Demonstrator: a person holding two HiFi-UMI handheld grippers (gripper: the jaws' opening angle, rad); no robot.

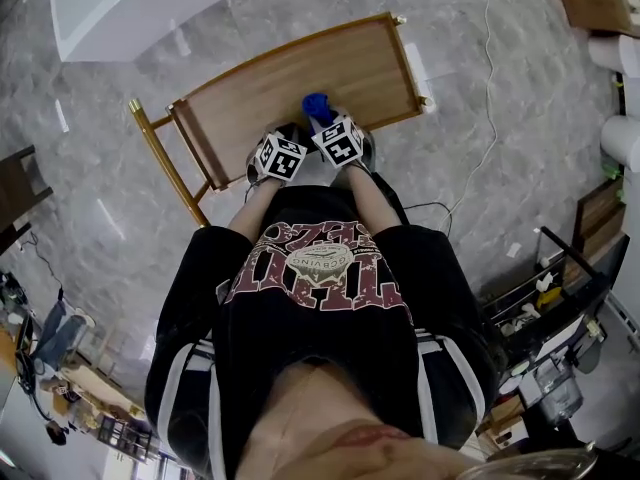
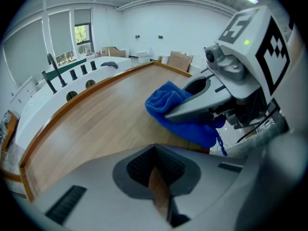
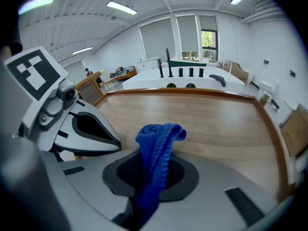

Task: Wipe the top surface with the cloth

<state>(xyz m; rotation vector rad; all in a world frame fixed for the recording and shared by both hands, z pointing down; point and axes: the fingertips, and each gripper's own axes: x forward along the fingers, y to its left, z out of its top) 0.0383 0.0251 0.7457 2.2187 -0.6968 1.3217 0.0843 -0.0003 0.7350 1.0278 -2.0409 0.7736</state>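
Item 1: blue knitted cloth (image 3: pixel 155 146). Bunched and pinched in the jaws of the right gripper (image 3: pixel 147 186), with a folded end standing up above them. In the head view the cloth (image 1: pixel 317 105) sits over the near edge of the counter, right of its middle. The left gripper view shows it (image 2: pixel 177 110) hanging low over the wood; contact cannot be told.

Item 2: right gripper (image 1: pixel 338 140), grey body with a marker cube. Jaws clenched on the cloth. Seen from the side in the left gripper view (image 2: pixel 204 102).

Item 3: left gripper (image 1: pixel 280 156), same build, just beside the right one. Jaws (image 2: pixel 156 177) pressed together with nothing between them, only a sliver of wood showing past them. In the right gripper view it (image 3: pixel 79 129) lies at the left, apart from the cloth.

Item 4: rectangular light-wood counter (image 1: pixel 290 78) with a raised golden-brown rim (image 2: pixel 45 129), its surface bare beyond the cloth (image 3: pixel 211 114).

Item 5: grey marbled floor (image 1: pixel 110 218), with a thin white cable (image 1: pixel 487 118) running across it.
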